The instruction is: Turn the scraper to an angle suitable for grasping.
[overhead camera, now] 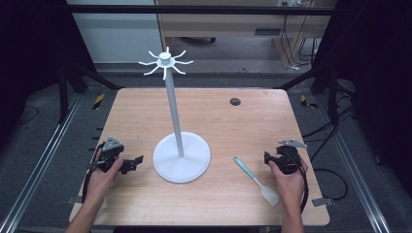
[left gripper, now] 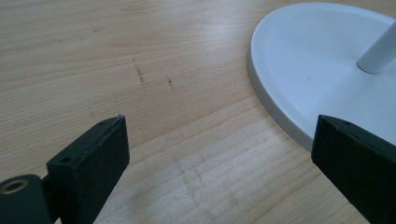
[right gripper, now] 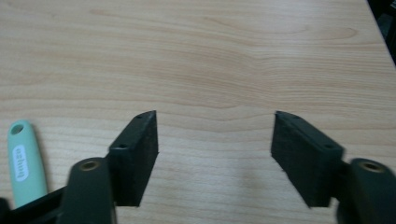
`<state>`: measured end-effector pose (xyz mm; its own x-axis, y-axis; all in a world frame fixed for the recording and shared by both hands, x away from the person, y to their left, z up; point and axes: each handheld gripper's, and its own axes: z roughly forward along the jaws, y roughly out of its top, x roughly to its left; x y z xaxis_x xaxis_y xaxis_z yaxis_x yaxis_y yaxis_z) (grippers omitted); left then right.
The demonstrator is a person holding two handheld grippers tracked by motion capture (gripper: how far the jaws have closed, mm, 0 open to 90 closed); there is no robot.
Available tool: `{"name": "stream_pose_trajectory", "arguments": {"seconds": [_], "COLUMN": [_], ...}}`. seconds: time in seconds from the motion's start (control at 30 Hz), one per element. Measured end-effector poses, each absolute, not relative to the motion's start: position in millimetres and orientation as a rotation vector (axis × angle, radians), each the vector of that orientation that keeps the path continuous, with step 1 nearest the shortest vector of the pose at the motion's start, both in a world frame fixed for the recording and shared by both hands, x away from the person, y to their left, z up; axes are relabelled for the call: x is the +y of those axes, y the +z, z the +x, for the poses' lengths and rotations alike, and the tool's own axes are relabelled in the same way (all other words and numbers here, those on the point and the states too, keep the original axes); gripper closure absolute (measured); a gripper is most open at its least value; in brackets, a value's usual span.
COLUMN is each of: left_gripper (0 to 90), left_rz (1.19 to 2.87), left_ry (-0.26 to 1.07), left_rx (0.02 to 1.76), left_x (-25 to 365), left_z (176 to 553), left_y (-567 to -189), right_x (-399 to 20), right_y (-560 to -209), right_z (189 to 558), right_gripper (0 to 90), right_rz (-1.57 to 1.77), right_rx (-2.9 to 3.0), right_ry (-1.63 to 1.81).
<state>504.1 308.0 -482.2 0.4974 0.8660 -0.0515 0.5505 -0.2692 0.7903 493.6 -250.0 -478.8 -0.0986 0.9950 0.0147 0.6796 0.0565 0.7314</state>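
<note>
The high view is looking forward and down over the whole table (overhead camera: 214,111). Both gripper views are skimming close above its wood (left gripper: 116,56) (right gripper: 205,60), the left one sharing the white stand's base (left gripper: 322,70) (overhead camera: 167,167).

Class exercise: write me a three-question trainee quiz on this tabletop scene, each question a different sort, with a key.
1. True or false: the spatula hangs from a hook of the white stand.
2. Which gripper is nearer the spatula? A. left gripper B. right gripper
3. Fill in: both grippers' fingers stand ____.

Key: 1 false, it lies flat on the table. 2 B. 3 open, with nothing between them.
</note>
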Motion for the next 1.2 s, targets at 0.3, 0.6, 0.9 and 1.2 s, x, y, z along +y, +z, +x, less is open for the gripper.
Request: {"name": "stream_pose_trajectory", "arguments": {"seconds": [0.3,0.6,0.9,1.2], "left_gripper": [3.9,3.9,3.9,3.9], "left_rz": [1.962,1.973,1.962,1.966], "left_ry": [0.510,0.511,0.506,0.508], "left_rx": [1.166,1.161,1.161,1.161], "left_x": [308,307,307,306], "left_z": [504,504,503,503], "left_y": [-482,-483,-482,-483], "right_x": [-211,-183,-172,-168], "right_y": [-471,-474,-481,-484], "right_z": [497,500,501,502], "right_gripper": [71.0,90.0,90.0,90.0], "right_rz": [1.539,1.466,1.446,1.436], "right_rx": [2.012,2.145,2.238,2.265], "right_ry": [0.764,0.747,0.724,0.712]}}
